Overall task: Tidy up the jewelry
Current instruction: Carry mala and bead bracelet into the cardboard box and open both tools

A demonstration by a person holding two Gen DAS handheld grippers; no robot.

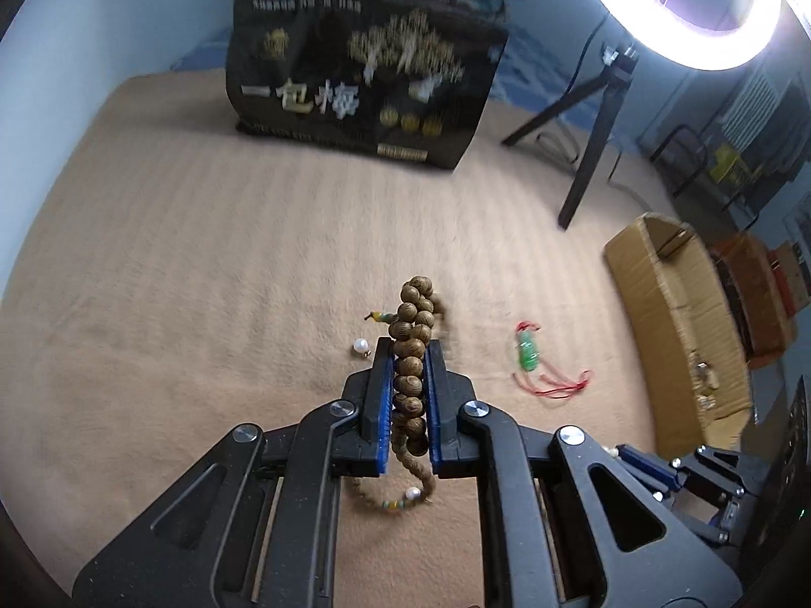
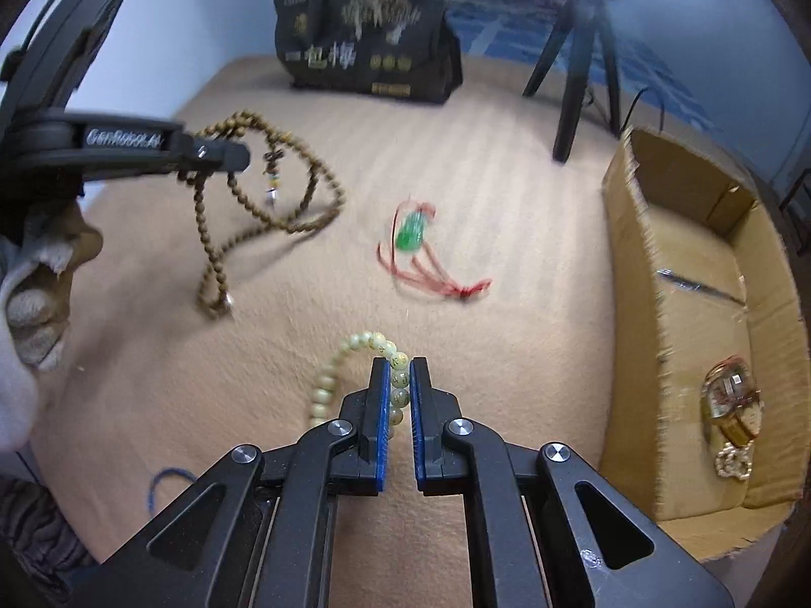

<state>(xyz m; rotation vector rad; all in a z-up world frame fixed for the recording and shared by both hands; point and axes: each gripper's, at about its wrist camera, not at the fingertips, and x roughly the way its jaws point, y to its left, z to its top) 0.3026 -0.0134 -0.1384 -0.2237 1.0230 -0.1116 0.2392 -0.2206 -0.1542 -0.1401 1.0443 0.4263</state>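
Dangling limp at centre frame, the wooden bead strand (image 1: pixel 411 354) hung pinched in the left tool (image 1: pixel 409 354), while the right tool (image 2: pixel 400 370) clamped the pale green bracelet (image 2: pixel 355 354) low centre; both looked light and floppy, best gripped mid-strand, the cardboard box (image 2: pixel 674 253) waiting at right.

The cardboard box (image 2: pixel 674 263) sits at the right on the blanket (image 2: pixel 507 192), a watch (image 2: pixel 730 400) inside it. The pendant (image 2: pixel 413 233) lies left of it, the bag (image 2: pixel 365 30) and tripod (image 2: pixel 578 66) behind.
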